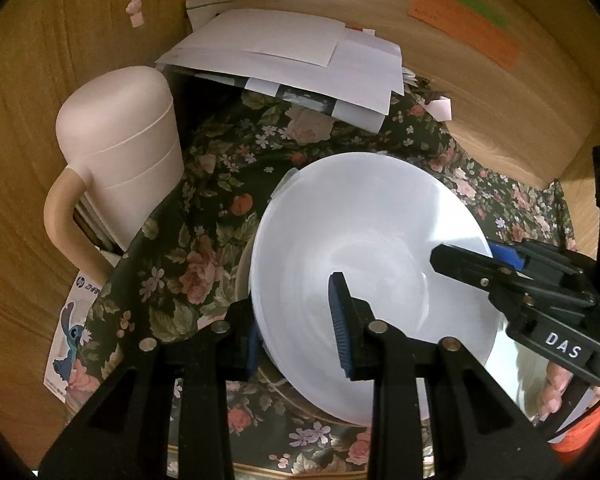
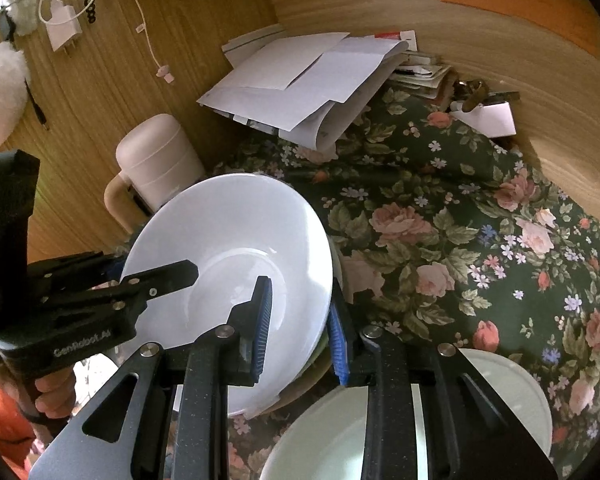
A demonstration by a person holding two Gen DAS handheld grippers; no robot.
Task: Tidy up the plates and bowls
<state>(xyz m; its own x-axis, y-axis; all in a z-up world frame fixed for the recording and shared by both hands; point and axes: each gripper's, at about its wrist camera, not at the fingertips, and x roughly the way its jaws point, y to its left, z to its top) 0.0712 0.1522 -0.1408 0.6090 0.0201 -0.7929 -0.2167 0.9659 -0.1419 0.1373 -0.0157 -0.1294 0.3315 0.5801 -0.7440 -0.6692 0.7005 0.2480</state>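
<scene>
A white bowl is tilted over the floral cloth, above a cream plate whose edge shows under it. My left gripper is shut on the bowl's near-left rim, one blue pad inside the bowl and the other outside. My right gripper clamps the opposite rim the same way. Each gripper also shows in the other view: the right gripper at the bowl's right edge, the left gripper at its left edge. A second pale bowl sits below the right gripper.
A pink lidded jug with a handle stands left of the bowl. Loose white papers are piled at the back. Wooden walls enclose the floral cloth on three sides. A charger and cables hang top left. A hand holds the left gripper.
</scene>
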